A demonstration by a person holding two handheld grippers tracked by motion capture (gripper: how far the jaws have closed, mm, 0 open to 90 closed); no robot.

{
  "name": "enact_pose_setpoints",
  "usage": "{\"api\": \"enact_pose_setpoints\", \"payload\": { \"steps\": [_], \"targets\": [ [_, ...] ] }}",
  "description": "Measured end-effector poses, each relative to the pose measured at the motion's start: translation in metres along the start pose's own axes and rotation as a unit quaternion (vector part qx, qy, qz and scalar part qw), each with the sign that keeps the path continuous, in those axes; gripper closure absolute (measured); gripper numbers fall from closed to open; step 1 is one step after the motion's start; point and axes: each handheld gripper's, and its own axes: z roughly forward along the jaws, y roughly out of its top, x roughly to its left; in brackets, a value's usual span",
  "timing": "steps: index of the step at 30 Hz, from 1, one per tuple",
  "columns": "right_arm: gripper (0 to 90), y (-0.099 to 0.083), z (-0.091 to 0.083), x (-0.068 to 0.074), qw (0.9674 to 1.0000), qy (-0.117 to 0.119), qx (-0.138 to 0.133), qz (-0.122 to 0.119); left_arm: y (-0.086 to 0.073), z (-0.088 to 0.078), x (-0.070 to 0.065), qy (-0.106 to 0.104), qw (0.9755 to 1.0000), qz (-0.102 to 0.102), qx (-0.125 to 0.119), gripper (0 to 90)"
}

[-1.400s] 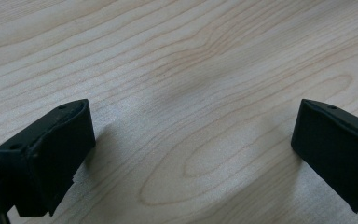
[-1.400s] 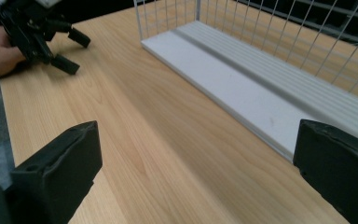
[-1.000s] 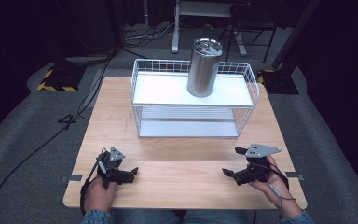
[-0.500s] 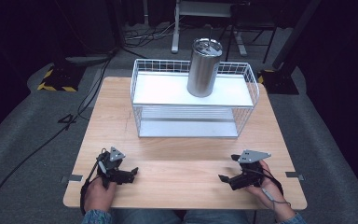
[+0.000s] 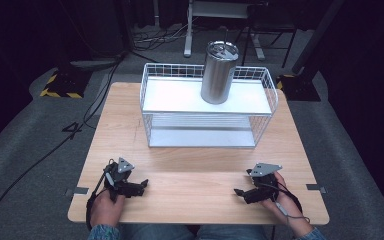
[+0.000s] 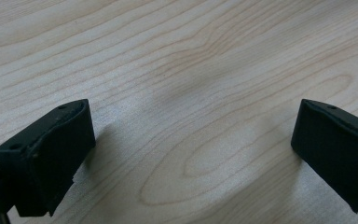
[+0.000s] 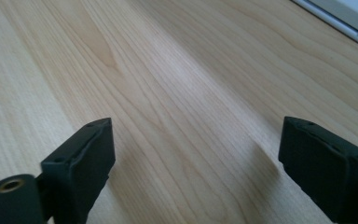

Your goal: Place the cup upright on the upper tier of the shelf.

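I hold both grippers low over the near edge of the wooden table (image 5: 195,195), nothing begun. My left gripper (image 5: 139,187) has its jaws wide apart, empty; my right gripper (image 5: 240,192) likewise. Well ahead, between them, a steel tumbler (image 5: 218,73) stands upright on a white wire rack (image 5: 207,112). I judge reaching forward comes next.

One steel tumbler (image 5: 219,73); one wire rack (image 5: 207,111); one table (image 5: 195,180); two hand-held grippers.
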Motion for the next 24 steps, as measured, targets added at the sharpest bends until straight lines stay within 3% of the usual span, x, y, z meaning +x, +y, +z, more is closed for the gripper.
{"api": "enact_pose_setpoints", "payload": {
  "steps": [2,3,24],
  "targets": [
    [11.4,-0.0030,0.0022,-0.0004,0.9999,0.004,-0.009,0.013,0.0000,0.0000,0.0000,0.000,1.0000,0.000,0.000,0.0],
    [8.0,-0.0064,0.0044,0.0000,0.9995,0.002,-0.027,0.015,0.0000,0.0000,0.0000,0.000,1.0000,0.000,0.000,0.0],
    [4.7,-0.0070,0.0053,-0.0003,0.9996,0.014,-0.025,0.007,0.0000,-0.0001,0.0000,0.000,1.0000,0.000,0.000,0.0]
  ]
}}
